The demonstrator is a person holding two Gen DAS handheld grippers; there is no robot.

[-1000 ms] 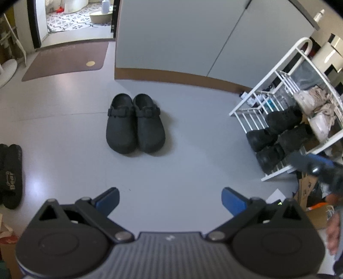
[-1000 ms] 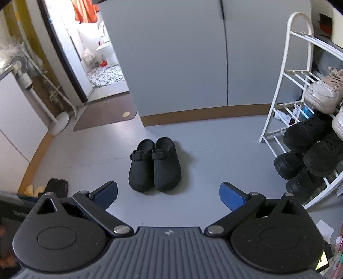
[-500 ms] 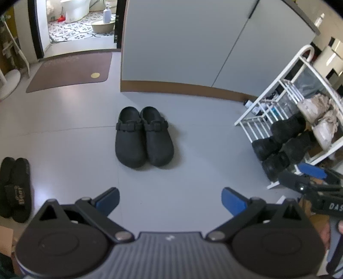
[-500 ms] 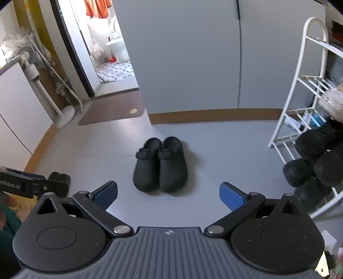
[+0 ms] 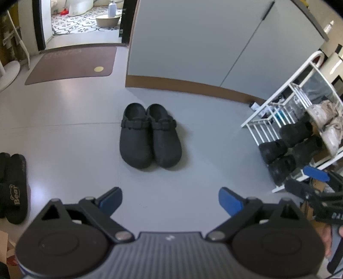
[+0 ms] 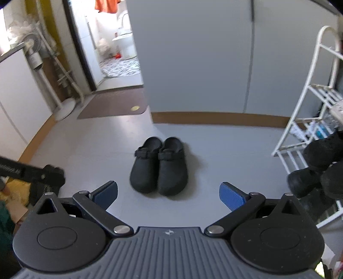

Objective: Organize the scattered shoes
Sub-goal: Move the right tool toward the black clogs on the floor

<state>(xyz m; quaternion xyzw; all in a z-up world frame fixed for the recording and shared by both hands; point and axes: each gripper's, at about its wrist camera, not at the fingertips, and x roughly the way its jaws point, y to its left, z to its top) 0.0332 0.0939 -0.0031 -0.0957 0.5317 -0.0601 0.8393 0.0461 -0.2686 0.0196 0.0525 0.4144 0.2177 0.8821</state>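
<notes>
Two black clogs (image 5: pixel 150 137) stood side by side on the grey floor (image 5: pixel 64 133), touching along their inner edges, toes toward both cameras and heel openings toward the grey wall panels (image 5: pixel 193 43). Each clog carried a strap across the instep.

The left gripper (image 5: pixel 170 199) was held above the floor with its blue-padded jaws spread wide and nothing between them; the clogs lay ahead of it, well apart from the pads. The right gripper (image 6: pixel 168 193) was likewise spread wide and empty, with the same clogs (image 6: pixel 159 166) ahead, near its jaw line but not touched.

One white wire shoe rack (image 5: pixel 285 107) stood to the right against the wall. Its shelves held several black shoes (image 5: pixel 289 146) and a pair of pale sneakers (image 5: pixel 325 122).

At the left edge of the left wrist view, a pair of black slippers (image 5: pixel 15 186) lay on the floor, well apart from the clogs. A brown doormat (image 5: pixel 72 64) lay before an open doorway (image 5: pixel 85 19). A standing fan (image 6: pixel 36 58) stood near the left wall in the right wrist view.
</notes>
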